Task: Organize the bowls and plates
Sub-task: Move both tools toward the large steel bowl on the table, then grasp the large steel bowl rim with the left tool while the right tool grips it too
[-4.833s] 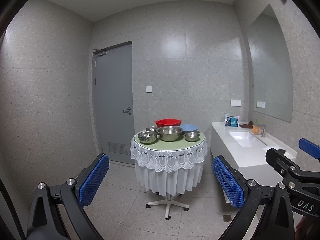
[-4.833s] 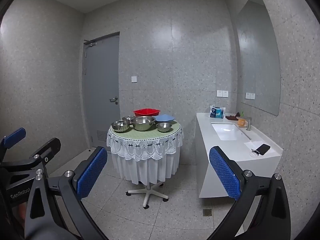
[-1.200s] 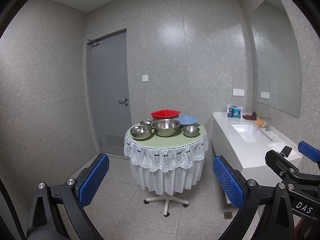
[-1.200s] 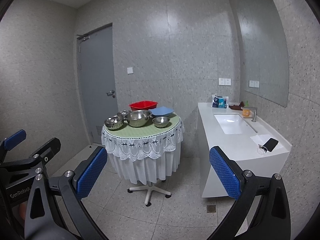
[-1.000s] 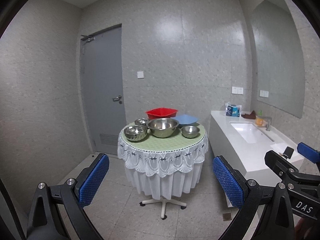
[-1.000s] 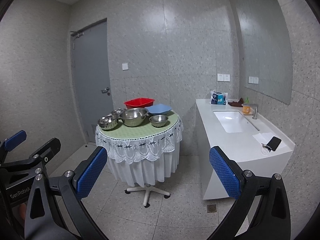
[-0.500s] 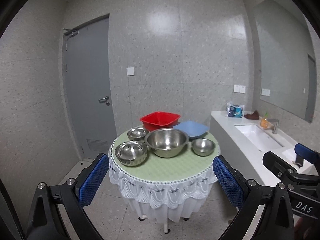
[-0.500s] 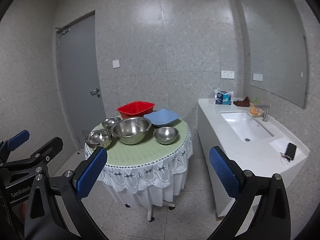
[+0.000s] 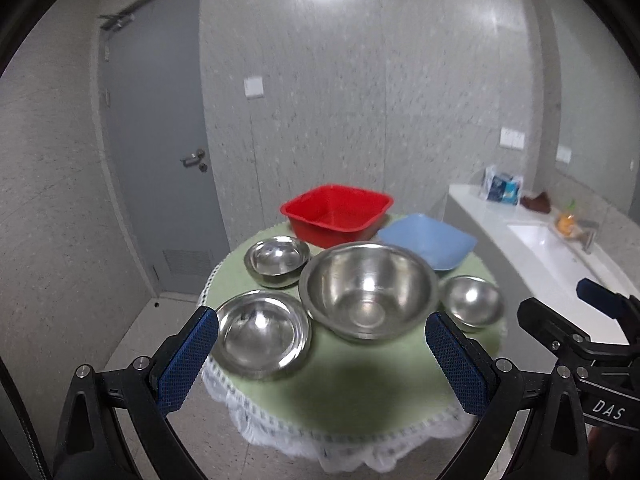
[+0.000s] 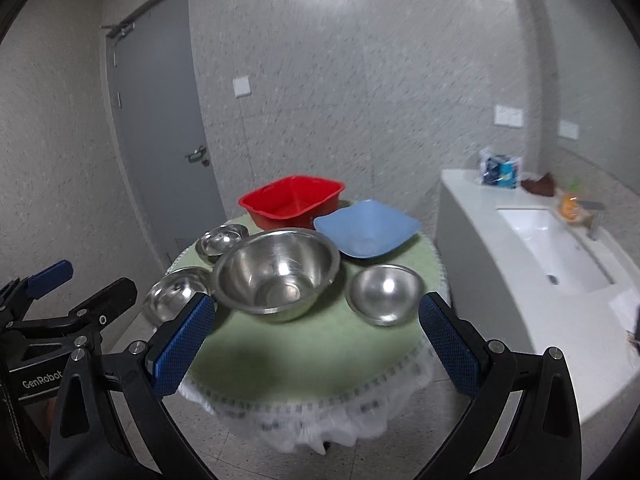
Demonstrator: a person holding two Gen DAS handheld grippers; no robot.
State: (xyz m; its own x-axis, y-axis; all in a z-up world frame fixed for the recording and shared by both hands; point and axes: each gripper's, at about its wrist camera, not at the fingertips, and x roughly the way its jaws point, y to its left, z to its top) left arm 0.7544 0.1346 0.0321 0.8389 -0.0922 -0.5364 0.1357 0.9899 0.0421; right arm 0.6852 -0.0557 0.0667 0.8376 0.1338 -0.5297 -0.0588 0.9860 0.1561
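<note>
Four steel bowls are sitting on a round table (image 9: 360, 384) with a green cloth: a big bowl (image 9: 368, 289) in the middle, a mid bowl (image 9: 260, 334) at the near left touching it, a back bowl (image 9: 277, 259) behind that one, and a small bowl (image 9: 472, 303) just to the right of the big one. A red tub (image 9: 337, 215) is standing at the far edge, and a blue dish (image 9: 428, 241) is lying just right of it, behind the big bowl and partly hidden by its rim.

The left gripper (image 9: 320, 352) is hovering over the near edge of the table with its jaws spread wide and nothing between them; its left pad is showing just beside the mid bowl, though whether they are touching cannot be told. The right gripper (image 10: 316, 340) is hanging beside it, likewise wide open and holding nothing, with the small bowl (image 10: 385, 294) lying ahead near its right pad and the big bowl (image 10: 276, 274) ahead toward its left.

To the right of the table, a white counter (image 10: 492, 264) with a sink (image 10: 552, 252) is running along the wall. A grey door (image 9: 160, 152) is standing behind the table on the left.
</note>
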